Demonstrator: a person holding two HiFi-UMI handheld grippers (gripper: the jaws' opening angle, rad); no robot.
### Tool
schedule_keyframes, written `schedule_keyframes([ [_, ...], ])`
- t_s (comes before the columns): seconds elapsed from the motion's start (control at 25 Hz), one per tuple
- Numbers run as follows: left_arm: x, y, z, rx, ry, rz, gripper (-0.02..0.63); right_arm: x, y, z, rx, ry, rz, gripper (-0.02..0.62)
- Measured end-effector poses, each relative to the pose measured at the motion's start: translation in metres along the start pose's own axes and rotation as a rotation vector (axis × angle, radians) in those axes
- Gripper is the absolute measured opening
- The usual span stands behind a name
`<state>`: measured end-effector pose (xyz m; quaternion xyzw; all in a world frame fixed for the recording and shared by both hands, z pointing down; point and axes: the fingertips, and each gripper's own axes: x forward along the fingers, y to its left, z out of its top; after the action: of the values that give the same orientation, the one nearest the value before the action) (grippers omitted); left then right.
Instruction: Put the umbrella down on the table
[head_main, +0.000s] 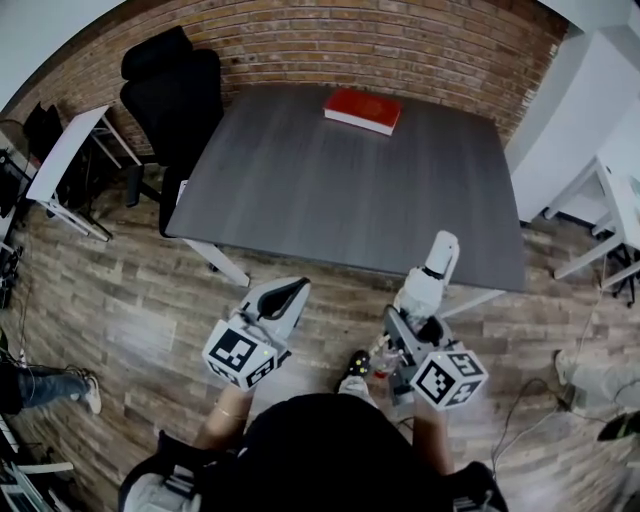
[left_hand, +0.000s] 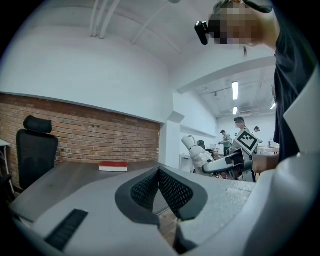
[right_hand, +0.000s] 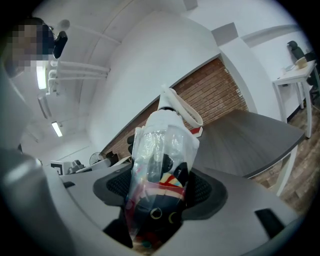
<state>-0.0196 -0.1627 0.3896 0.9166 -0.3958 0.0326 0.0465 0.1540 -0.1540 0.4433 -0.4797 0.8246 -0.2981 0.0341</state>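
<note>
The folded umbrella (head_main: 427, 285) is dark with coloured patterns, wrapped in a clear plastic sleeve, and has a white handle pointing toward the table. My right gripper (head_main: 408, 325) is shut on it, just short of the near edge of the dark grey table (head_main: 350, 190). In the right gripper view the umbrella (right_hand: 159, 167) fills the gap between the pads of my right gripper (right_hand: 160, 187). My left gripper (head_main: 287, 293) hovers over the floor to its left, also near the table edge. Its pads (left_hand: 172, 187) meet at the tips of the left gripper (left_hand: 159, 171), with nothing between them.
A red book (head_main: 362, 110) lies at the table's far side, by the brick wall. A black office chair (head_main: 170, 90) stands at the far left corner. White desks stand at the left (head_main: 65, 160) and right (head_main: 610, 200). A person's legs (head_main: 50, 385) show at the left edge.
</note>
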Motion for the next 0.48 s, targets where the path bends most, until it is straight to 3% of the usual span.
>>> schedule_keyframes([
  [0.48,0.074,0.012,0.008,0.006,0.019,0.04,-0.003,0.038,-0.053,0.04,0.009,0.035,0.047,0.291],
])
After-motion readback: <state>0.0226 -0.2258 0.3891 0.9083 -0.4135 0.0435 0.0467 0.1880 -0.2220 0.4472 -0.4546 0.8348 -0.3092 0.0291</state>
